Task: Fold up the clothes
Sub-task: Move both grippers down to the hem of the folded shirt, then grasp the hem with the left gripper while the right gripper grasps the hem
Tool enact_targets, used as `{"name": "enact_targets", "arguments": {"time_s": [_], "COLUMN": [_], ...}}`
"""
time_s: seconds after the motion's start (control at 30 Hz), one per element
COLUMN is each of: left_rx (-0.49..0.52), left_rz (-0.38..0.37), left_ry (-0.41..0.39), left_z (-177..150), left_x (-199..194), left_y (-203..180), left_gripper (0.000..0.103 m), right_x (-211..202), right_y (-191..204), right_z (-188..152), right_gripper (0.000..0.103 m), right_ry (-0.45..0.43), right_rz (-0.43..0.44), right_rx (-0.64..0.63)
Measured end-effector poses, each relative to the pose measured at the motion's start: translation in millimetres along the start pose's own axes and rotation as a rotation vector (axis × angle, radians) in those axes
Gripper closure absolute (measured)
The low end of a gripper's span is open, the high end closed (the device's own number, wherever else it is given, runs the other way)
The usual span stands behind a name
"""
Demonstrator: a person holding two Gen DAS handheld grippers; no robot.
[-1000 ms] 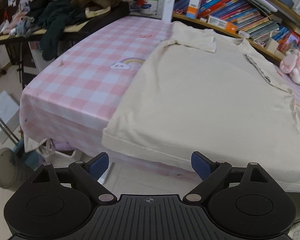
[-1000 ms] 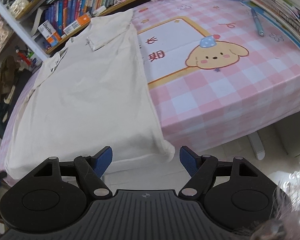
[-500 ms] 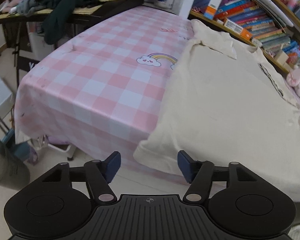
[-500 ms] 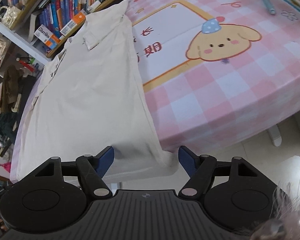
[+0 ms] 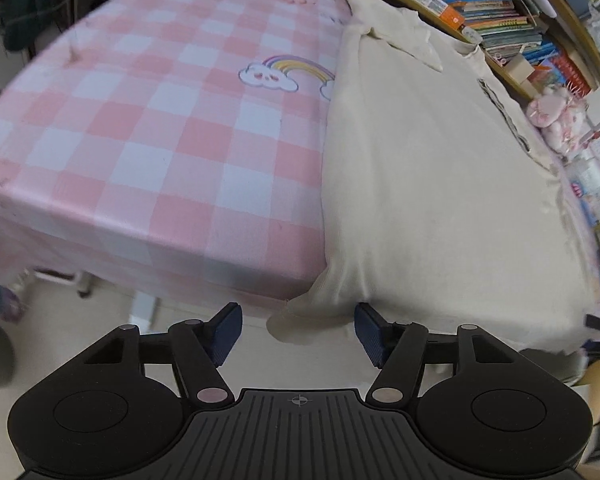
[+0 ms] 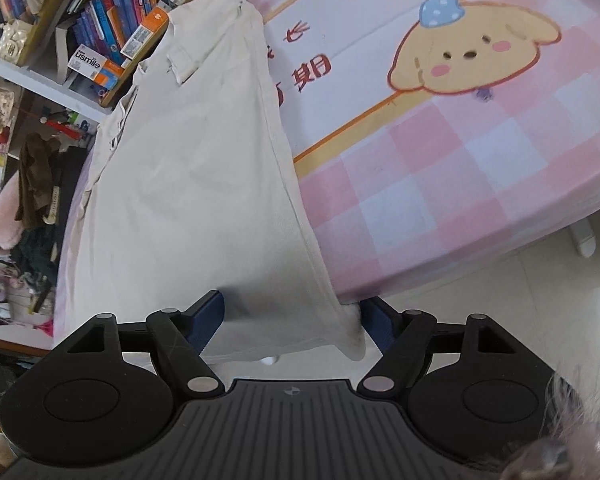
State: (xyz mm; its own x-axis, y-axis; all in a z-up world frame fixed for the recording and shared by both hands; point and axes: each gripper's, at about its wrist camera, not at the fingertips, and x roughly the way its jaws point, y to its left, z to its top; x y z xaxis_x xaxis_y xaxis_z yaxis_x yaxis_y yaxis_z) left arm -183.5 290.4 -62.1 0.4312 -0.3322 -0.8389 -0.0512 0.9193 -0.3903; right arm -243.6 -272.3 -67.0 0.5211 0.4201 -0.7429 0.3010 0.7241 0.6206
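Observation:
A cream shirt point(image 5: 420, 184) lies flat on the pink checked table point(image 5: 140, 140), its hem hanging over the near edge. My left gripper point(image 5: 298, 332) is open just below that edge, and the shirt's left hem corner point(image 5: 312, 316) droops between its blue pads without touching them. In the right wrist view the same shirt point(image 6: 192, 184) runs away from me. My right gripper point(image 6: 290, 322) is open around the right hem corner point(image 6: 352, 336); the cloth fills the gap and its edge lies close to the right pad point(image 6: 374, 320).
Bookshelves point(image 5: 480, 12) point(image 6: 112, 28) line the table's far side. A pink plush toy point(image 5: 552, 120) sits by the shirt's collar end. A dog print point(image 6: 472, 52) covers the tablecloth point(image 6: 440, 208) right of the shirt. Piled clothes point(image 6: 32, 184) lie to the left, pale floor below.
Both grippers have sunk and come in toward the hem corners, tilting further down. The left jaws narrowed and now straddle the left corner. The right jaws stayed about as wide.

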Motion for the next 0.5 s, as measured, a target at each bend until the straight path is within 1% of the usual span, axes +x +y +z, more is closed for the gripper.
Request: {"name": "enact_targets", "arguments": {"time_s": [0.03, 0.07, 0.1, 0.13, 0.17, 0.2, 0.23, 0.27, 0.3, 0.33, 0.37, 0.4, 0.5], "left_rx": [-0.008, -0.019, -0.032, -0.048, -0.064, -0.080, -0.091, -0.088, -0.085, -0.082, -0.078, -0.075, -0.057], "left_rz": [-0.010, -0.025, -0.040, -0.057, -0.071, -0.075, -0.076, -0.067, -0.061, -0.055, -0.049, -0.045, -0.041], "left_ry": [0.001, 0.001, 0.001, 0.004, 0.006, 0.007, 0.008, 0.004, -0.001, -0.007, -0.013, -0.019, -0.033], "left_z": [-0.6, -1.7, -2.4, -1.9, -1.6, -1.4, -1.0, -0.1, -0.2, -0.3, -0.4, -0.3, 0.8], "left_x": [1.1, 1.8, 2.6, 3.7, 4.6, 4.8, 4.8, 3.7, 1.7, -0.3, -2.3, -4.7, -16.5], "left_y": [1.0, 1.3, 1.3, 0.5, -0.9, -4.0, -7.3, -10.7, -13.3, -15.8, -18.4, -20.7, -24.9], "left_gripper": [0.042, 0.047, 0.059, 0.066, 0.077, 0.087, 0.090, 0.093, 0.094, 0.095, 0.095, 0.095, 0.096], "right_x": [2.2, 4.4, 6.3, 6.8, 7.2, 7.4, 6.0, 3.3, 0.6, -2.4, -7.3, -12.1, -24.7], "right_y": [-0.3, -0.7, -0.7, 1.1, 2.9, 4.8, 6.6, 7.2, 7.7, 8.2, 8.6, 9.7, 15.8], "right_z": [0.6, 1.2, 1.6, 0.7, -0.2, -1.2, -2.6, -4.2, -5.8, -7.4, -8.8, -9.7, -12.6], "right_gripper": [0.030, 0.030, 0.031, 0.032, 0.037, 0.044, 0.048, 0.055, 0.060, 0.078, 0.089, 0.092, 0.095], "right_ry": [0.011, 0.021, 0.032, 0.039, 0.046, 0.052, 0.058, 0.061, 0.064, 0.065, 0.060, 0.054, 0.030], "right_rz": [0.012, 0.024, 0.036, 0.046, 0.055, 0.065, 0.077, 0.092, 0.106, 0.122, 0.138, 0.138, 0.140], "right_rx": [0.011, 0.021, 0.030, 0.030, 0.029, 0.028, 0.020, 0.011, 0.002, -0.008, -0.021, -0.036, -0.102]}}
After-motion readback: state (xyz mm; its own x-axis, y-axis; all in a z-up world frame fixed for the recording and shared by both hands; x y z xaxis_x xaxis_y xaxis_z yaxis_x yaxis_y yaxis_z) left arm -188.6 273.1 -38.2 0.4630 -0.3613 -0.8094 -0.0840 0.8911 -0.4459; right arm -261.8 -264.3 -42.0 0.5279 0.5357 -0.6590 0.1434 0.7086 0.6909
